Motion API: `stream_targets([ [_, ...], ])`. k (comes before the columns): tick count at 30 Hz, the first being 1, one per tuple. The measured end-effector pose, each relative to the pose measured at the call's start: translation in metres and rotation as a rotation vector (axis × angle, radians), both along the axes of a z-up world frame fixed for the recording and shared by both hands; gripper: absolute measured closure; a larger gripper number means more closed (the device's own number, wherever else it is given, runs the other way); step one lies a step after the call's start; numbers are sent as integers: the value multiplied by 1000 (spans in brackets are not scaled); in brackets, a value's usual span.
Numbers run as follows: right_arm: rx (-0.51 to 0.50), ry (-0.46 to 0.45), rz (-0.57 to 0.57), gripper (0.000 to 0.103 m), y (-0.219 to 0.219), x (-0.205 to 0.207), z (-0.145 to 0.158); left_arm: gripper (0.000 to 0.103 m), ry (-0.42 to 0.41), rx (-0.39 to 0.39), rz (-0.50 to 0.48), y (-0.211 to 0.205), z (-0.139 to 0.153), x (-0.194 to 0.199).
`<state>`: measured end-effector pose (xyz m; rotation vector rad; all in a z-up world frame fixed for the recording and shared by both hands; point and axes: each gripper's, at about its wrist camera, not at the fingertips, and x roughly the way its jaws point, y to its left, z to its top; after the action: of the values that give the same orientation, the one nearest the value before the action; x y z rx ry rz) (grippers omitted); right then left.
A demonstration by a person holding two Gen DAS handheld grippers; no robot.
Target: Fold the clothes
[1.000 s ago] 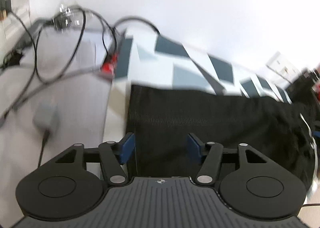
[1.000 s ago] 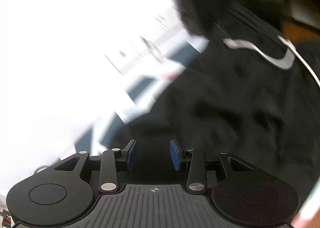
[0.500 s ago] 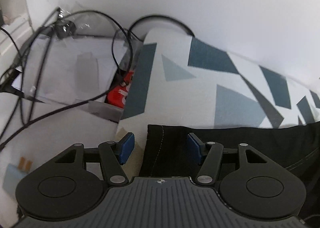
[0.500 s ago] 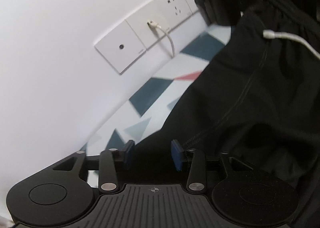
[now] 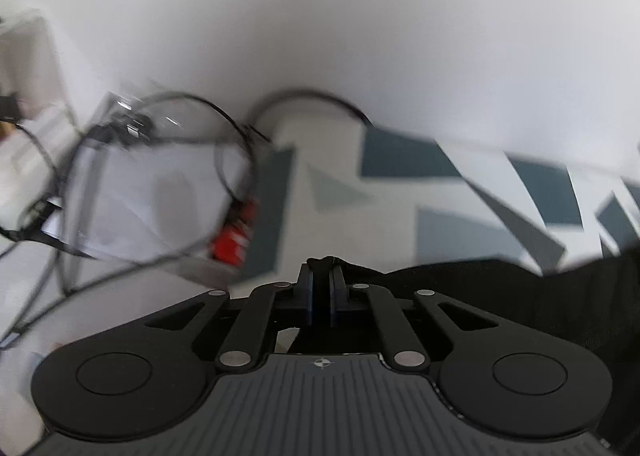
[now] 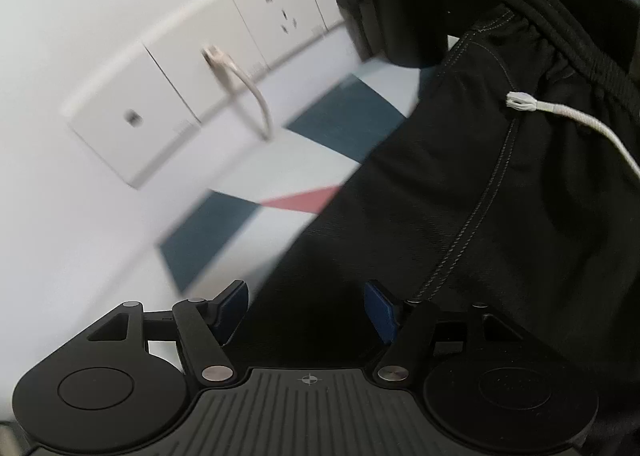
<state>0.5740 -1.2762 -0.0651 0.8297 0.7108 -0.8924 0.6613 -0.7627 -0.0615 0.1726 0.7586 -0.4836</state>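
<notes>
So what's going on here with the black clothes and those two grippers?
A person is folding black trousers on a patterned cloth. The left hand-held gripper is shut on a corner of the fabric. The right hand-held gripper hangs over the trousers near the white drawstring, its jaws opening, pads not pressing on fabric.

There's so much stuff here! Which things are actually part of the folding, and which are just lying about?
Part of the folding:
- black garment, with its white drawstring
- left gripper, shut on the garment's corner
- right gripper, jaws opening over the garment

Just lying about:
- black cables
- red object
- wall sockets
- patterned cloth underneath
</notes>
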Motion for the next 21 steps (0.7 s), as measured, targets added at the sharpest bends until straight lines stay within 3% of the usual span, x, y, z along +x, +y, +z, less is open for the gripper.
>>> stream_targets([
  [2, 6, 59, 0, 40, -5, 10, -13, 96, -29, -35, 57, 9, 8, 6],
  [3, -51, 56, 6, 45, -1, 13, -14, 96, -42, -48, 78, 11, 11, 9],
  [5, -66, 42, 16, 91, 0, 19, -18, 96, -52, -61, 106, 9, 13, 16],
  [6, -58, 14, 7, 103, 0, 20, -20, 96, -52, -67, 119, 7, 14, 20],
  [9, -57, -48, 1, 103, -2, 27, -20, 96, -54, -80, 149, -3, 13, 31],
  [11, -117, -70, 15, 103, -3, 36, -15, 96, -69, -77, 160, -10, 13, 39],
  [14, -102, -109, -20, 103, -20, 43, -8, 97, -122, -65, 166, -25, 16, 51],
  [15, -98, -108, -20, 101, -22, 42, -4, 98, -141, -64, 173, -30, 18, 55],
  [17, -81, -91, -19, 80, -22, 39, 1, 99, -144, -82, 195, -37, 22, 62],
  [18, -75, -71, -2, 51, -19, 37, 1, 99, -137, -94, 207, -39, 23, 65],
  [19, -69, -51, 16, 35, -15, 35, 0, 99, -132, -99, 216, -41, 22, 66],
  [21, -66, -1, 63, 36, -6, 31, -2, 99, -129, -92, 229, -43, 19, 66],
])
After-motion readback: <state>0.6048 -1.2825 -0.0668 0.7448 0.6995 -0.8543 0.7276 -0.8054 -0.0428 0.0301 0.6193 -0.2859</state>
